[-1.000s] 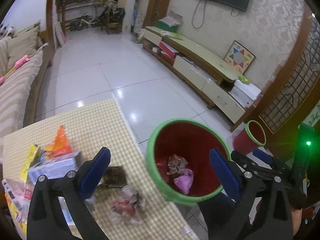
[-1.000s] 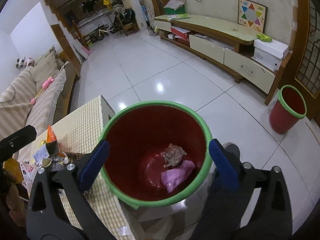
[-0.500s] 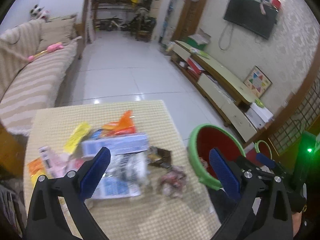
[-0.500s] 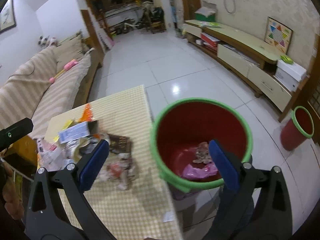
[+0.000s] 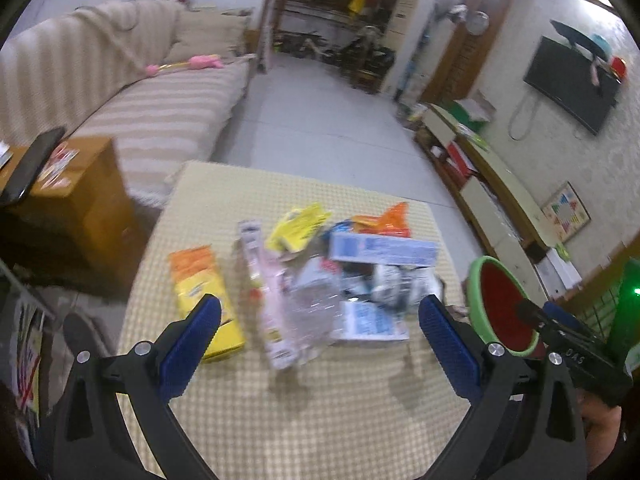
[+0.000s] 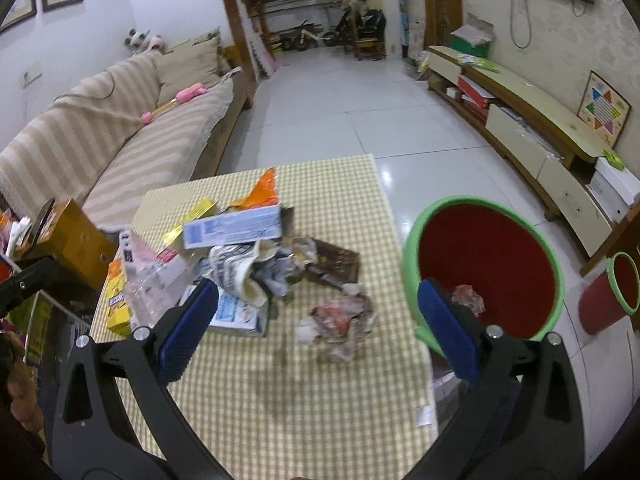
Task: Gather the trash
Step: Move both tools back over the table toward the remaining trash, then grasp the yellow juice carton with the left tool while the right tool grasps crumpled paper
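While both grippers (image 5: 316, 336) (image 6: 316, 322) hung spread and empty, the centre-frame wad (image 6: 340, 320) risked crumbling if pinched loosely.

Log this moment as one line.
left gripper: open, empty | right gripper: open, empty | trash pile: on table | bin: beside table, holds scraps

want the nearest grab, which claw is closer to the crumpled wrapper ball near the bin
Right. The right claw frames the crumpled wrapper ball between its open fingers; the left claw hangs over the clear plastic packaging, further from the bin.
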### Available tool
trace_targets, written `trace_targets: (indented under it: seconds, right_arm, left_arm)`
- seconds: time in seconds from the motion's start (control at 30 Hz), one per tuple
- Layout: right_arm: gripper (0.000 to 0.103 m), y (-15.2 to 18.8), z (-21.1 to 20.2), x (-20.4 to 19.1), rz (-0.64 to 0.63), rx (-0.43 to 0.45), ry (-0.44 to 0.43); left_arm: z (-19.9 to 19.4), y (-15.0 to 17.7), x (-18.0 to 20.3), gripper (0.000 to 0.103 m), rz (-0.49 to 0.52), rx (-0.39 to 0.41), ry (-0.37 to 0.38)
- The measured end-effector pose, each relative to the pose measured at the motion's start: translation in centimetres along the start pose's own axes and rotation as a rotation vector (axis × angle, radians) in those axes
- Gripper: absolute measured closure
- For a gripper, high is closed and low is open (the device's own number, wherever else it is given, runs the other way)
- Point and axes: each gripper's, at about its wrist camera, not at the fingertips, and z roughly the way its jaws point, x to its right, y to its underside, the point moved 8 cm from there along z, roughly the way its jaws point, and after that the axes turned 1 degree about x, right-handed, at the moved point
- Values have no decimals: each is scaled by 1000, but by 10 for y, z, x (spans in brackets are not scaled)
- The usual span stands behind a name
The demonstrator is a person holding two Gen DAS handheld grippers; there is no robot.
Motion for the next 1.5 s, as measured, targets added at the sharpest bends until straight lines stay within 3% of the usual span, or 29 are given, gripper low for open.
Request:
trace_targets:
  seconds: [0.47,0.97,1.4,1.5]
  right_arm:
    - [5,21,21,-17,-13,-67,19]
    - [5,52,86,18,84,-241,59]
    - [5,56,128,18,68,-307,72]
    - [5,59,133,17,61,-316,80]
  left_arm:
    - [16,19,-73,8,-118,-60,-84]
    - [79,27,-97,8,-131,-192,-155]
    - [137,31,-125,10,-188,-298,-209]
    - [146,34,-127,16,-194,-321,-217]
